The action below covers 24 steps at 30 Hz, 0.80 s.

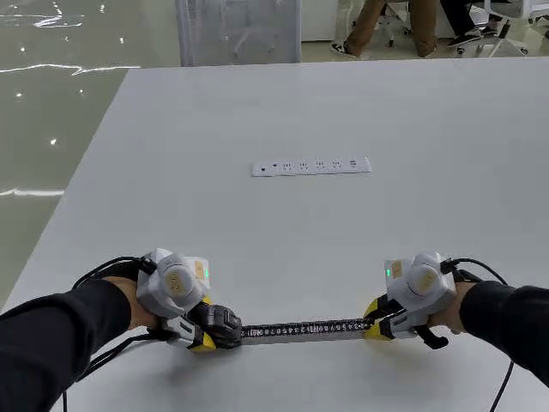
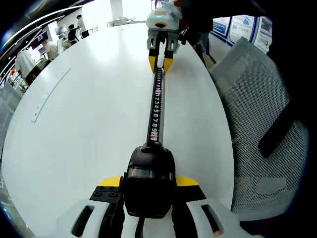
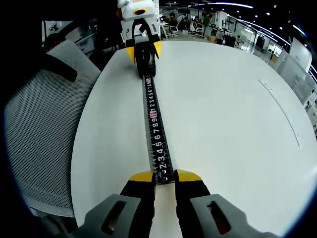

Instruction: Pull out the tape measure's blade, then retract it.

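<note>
Closest to the person, the left tongs [image 2: 148, 182] were closed round the black tape measure case [image 2: 149, 173]. They pinned it low on the table [image 1: 300, 112], by my judgement so that the body could not slide while the blade was drawn. From its mouth the blade [image 3: 154, 129] ran flat along the table's near edge to the right tongs [image 3: 163, 177]. Their yellow-tipped jaws were pinched nearly together on the blade's end. Gripping the tip, well apart from the case, would hold the strip taut and straight. The pull-out looked largely done, with retraction yet to come.

The blade was black with white numerals. The digits 2 to 9 were readable, with a red mark where 10 fell, and the further digits were too small to read. No brand could be made out on the case. Farther off lay a white power strip [image 1: 311, 166], its markings illegible.
</note>
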Each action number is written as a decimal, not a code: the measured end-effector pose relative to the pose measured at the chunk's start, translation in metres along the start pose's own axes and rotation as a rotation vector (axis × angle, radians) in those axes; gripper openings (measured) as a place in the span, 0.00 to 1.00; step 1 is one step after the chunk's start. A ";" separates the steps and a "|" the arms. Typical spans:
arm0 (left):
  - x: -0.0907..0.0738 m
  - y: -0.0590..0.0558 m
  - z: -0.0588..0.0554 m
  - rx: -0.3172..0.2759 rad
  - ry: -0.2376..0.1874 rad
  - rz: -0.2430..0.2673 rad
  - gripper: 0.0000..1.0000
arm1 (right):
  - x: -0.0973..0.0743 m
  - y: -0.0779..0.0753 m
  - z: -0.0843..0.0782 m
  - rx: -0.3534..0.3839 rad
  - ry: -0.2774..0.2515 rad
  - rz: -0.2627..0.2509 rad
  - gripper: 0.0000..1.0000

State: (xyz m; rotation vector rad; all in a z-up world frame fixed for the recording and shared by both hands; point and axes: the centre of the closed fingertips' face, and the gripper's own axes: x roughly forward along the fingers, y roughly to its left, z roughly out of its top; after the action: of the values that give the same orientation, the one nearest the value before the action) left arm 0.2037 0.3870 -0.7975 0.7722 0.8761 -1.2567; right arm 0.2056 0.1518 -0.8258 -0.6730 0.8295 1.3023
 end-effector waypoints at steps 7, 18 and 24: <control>0.000 0.000 0.000 0.002 0.001 0.001 0.33 | -0.002 0.000 -0.004 0.009 0.005 0.000 0.11; 0.000 -0.001 0.000 0.004 0.003 0.000 0.33 | -0.008 -0.001 -0.010 0.015 0.008 -0.006 0.11; 0.000 -0.001 0.001 0.005 0.003 0.000 0.33 | -0.011 -0.002 -0.016 0.021 0.011 -0.009 0.11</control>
State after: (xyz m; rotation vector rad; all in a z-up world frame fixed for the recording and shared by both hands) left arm 0.2029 0.3865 -0.7971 0.7777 0.8755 -1.2583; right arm 0.2044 0.1329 -0.8256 -0.6666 0.8476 1.2812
